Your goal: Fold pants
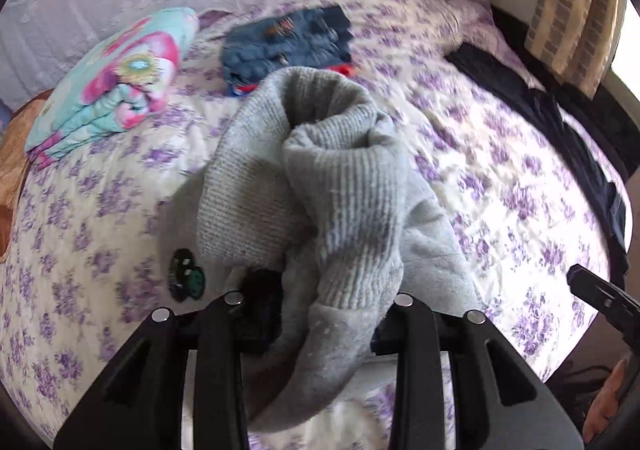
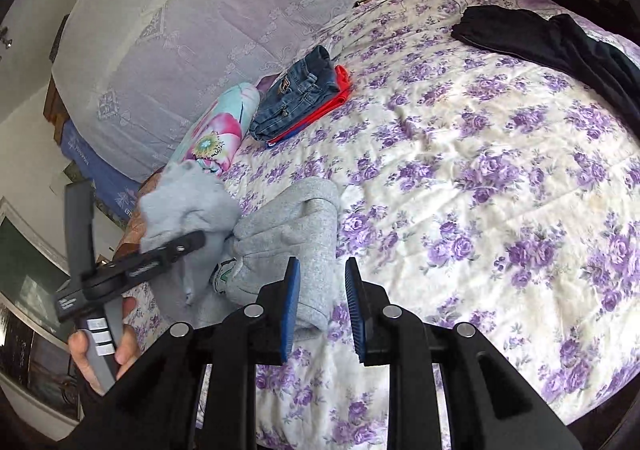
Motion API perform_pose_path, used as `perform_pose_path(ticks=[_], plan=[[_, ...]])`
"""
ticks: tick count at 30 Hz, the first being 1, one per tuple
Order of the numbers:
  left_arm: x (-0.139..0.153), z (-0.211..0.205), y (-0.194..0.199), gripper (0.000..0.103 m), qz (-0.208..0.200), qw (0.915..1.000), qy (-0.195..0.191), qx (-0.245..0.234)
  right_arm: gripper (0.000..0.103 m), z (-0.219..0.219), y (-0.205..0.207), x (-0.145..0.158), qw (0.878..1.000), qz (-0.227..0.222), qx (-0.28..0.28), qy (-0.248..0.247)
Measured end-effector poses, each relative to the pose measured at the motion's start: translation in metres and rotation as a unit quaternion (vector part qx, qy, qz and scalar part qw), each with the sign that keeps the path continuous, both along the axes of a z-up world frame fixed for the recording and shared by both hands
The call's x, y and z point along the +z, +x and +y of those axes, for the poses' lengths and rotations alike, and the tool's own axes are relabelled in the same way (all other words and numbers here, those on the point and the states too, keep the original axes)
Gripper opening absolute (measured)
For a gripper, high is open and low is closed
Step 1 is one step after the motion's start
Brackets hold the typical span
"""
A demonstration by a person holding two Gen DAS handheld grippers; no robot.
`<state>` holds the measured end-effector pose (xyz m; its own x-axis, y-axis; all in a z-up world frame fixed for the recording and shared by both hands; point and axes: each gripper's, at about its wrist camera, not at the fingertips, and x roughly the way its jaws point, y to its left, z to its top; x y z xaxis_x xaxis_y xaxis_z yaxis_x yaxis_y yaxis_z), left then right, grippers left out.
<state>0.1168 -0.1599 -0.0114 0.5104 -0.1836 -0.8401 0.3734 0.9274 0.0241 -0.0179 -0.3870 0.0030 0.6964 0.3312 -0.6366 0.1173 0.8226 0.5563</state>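
The grey ribbed-knit fleece pants (image 1: 320,186) (image 2: 288,234) are bunched and partly lifted above the bed. One ribbed cuff end stands up, while the rest hangs down in soft folds.

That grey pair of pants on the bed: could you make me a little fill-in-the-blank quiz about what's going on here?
1. The left gripper is shut on the ____ pants.
2. The right gripper has its jaws ____, with nothing between them.
3. The folded jeans lie on top of a ____ garment.
4. The bedspread is printed with ____ flowers.

Answers: grey; open; red; purple
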Motion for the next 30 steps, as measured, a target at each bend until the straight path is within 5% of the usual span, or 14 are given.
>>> perform_pose_path(ticks=[2, 6, 10, 13, 15, 18, 22, 24, 30], plan=[[-0.037, -0.035, 0.008, 0.039, 0.02, 0.9994, 0.029, -0.005, 0.024, 0.0, 0.002, -0.009, 1.0, 0.012, -0.001, -0.003], [-0.054, -0.066, -0.017, 0.05, -0.048, 0.9935, 0.103, -0.007, 0.024, 0.004, 0.0, -0.021, 0.999, 0.03, 0.006, -0.011], [-0.024, -0.052, -0.042, 0.078, -0.011, 0.9979, 0.013, -0.063, 0.025, 0.006, 0.004, -0.027, 0.999, 0.04, -0.004, -0.016], [0.008, -0.022, -0.061, 0.081, -0.017, 0.9942, -0.061, -0.086, 0.026, 0.013, 0.008, -0.028, 0.999, 0.045, 0.006, -0.026], [0.024, 0.011, -0.059, 0.082, -0.022, 0.992, -0.104, -0.068, 0.035, 0.018, 0.013, -0.026, 0.999, 0.038, 0.017, -0.026], [0.02, 0.054, -0.038, 0.083, -0.025, 0.9939, -0.107, -0.013, 0.063, 0.027, 0.026, -0.014, 0.999, 0.003, 0.04, -0.003], [-0.038, 0.075, 0.003, 0.082, 0.079, 0.9906, -0.112, 0.0, 0.069, 0.042, 0.065, -0.017, 0.994, 0.02, 0.085, 0.07], [-0.058, 0.072, 0.001, 0.084, 0.078, 0.9926, -0.092, 0.011, 0.07, 0.054, 0.073, -0.02, 0.992, 0.039, 0.095, 0.077], [-0.057, 0.073, -0.008, 0.084, 0.058, 0.9936, -0.097, -0.003, 0.08, 0.098, 0.071, -0.018, 0.991, 0.054, 0.122, 0.025]])
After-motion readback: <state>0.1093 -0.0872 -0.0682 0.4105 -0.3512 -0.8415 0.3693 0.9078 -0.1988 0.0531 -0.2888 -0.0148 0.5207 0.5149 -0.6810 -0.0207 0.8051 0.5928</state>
